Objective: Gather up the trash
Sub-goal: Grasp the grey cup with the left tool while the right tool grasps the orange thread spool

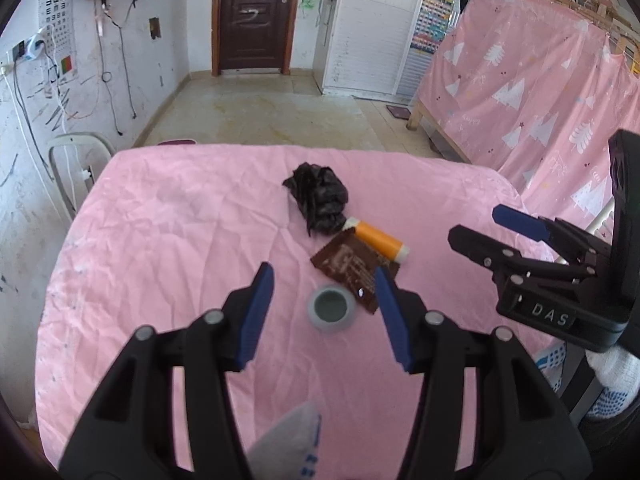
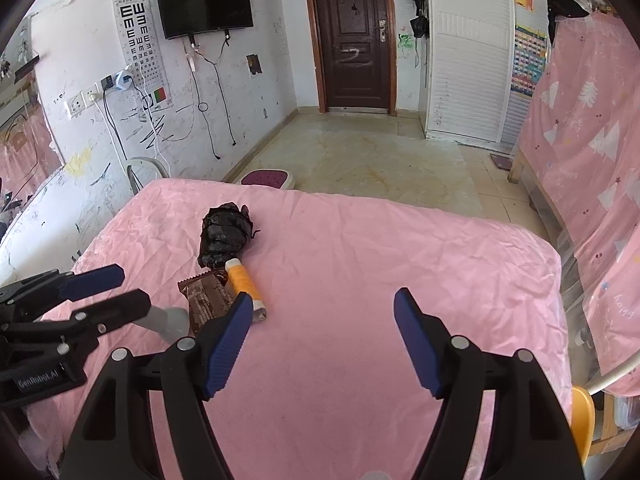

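Observation:
On the pink-covered table [image 1: 168, 240] lie a crumpled black bag [image 1: 318, 198], an orange tube [image 1: 378, 240], a brown wrapper [image 1: 348, 266] and a small grey cup [image 1: 331, 308] standing upright. My left gripper [image 1: 324, 280] is open, low over the table, with the cup between its fingers and the wrapper by its right finger. My right gripper [image 2: 324, 304] is open and empty over bare cloth, right of the tube [image 2: 244, 284], wrapper [image 2: 208, 300] and bag [image 2: 226, 234]. The cup [image 2: 168, 322] is partly hidden behind the left gripper [image 2: 128, 284].
A white plastic chair [image 1: 76, 160] stands at the table's left far corner. A pink curtained bed frame [image 1: 540, 100] runs along the right. A purple stool [image 2: 266, 179] sits beyond the far edge. Tiled floor leads to a brown door [image 2: 354, 36].

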